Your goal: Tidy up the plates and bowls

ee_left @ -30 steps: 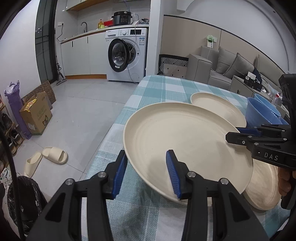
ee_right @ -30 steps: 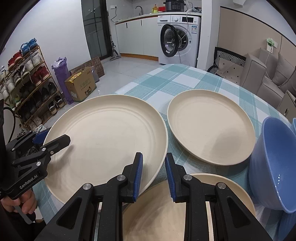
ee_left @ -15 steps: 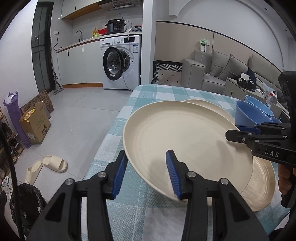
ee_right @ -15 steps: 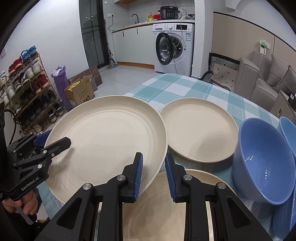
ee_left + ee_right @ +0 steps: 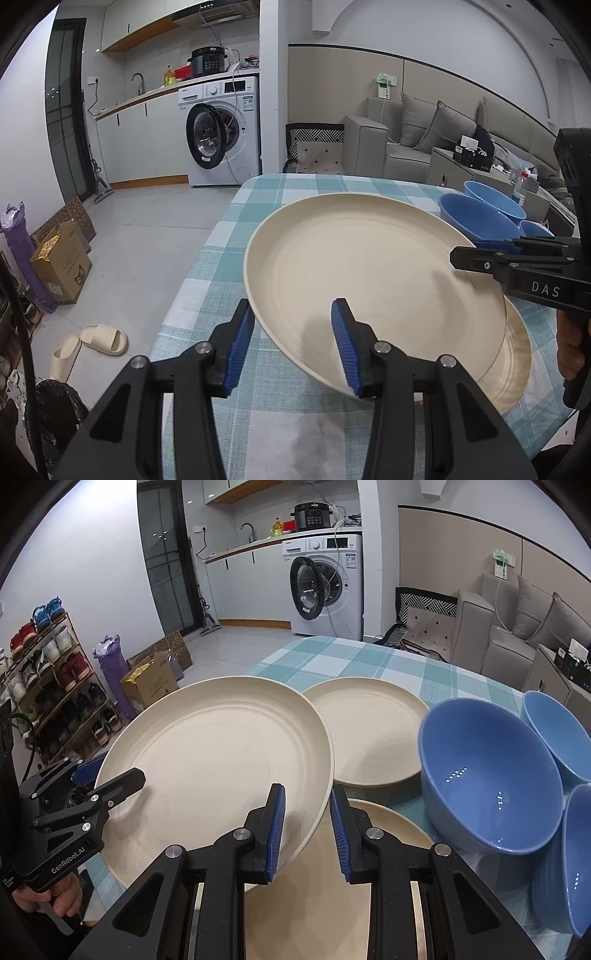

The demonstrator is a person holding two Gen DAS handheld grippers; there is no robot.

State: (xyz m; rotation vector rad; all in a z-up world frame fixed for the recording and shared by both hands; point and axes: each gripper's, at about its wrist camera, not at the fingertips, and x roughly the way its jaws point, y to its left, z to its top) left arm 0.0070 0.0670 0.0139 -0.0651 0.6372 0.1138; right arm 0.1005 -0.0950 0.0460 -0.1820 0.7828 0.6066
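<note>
Both grippers carry one large cream plate (image 5: 214, 753) clear of the checked tablecloth (image 5: 258, 435). The left gripper (image 5: 291, 343) straddles the plate's near-left rim, one pad under the edge and one on the inner face, so its jaws look clamped on the rim. The right gripper (image 5: 306, 830) pinches the plate's right edge, jaws nearly together on the thin rim.

By my judgement the sorting is barely begun. A second cream plate (image 5: 365, 734) lies flat farther along the table, and a third plate (image 5: 332, 893) sits near, directly under the right gripper, partly below the lifted plate. Neither has anything stacked on it yet. Three blue bowls are grouped at the right: a large bowl (image 5: 487, 775), a far bowl (image 5: 557, 727) and a near bowl (image 5: 569, 856), touching or leaning on one another rather than nested, though the fisheye edge makes that hard to confirm. Left to do: set the lifted plate on another, gather the third, nest the bowls.

Readable writing: "GenRobot.AI" on the left gripper's body in the right wrist view, and "DAS" on the right gripper's body in the left wrist view. The carton (image 5: 151, 683) on the floor carries print too small to read.
</note>
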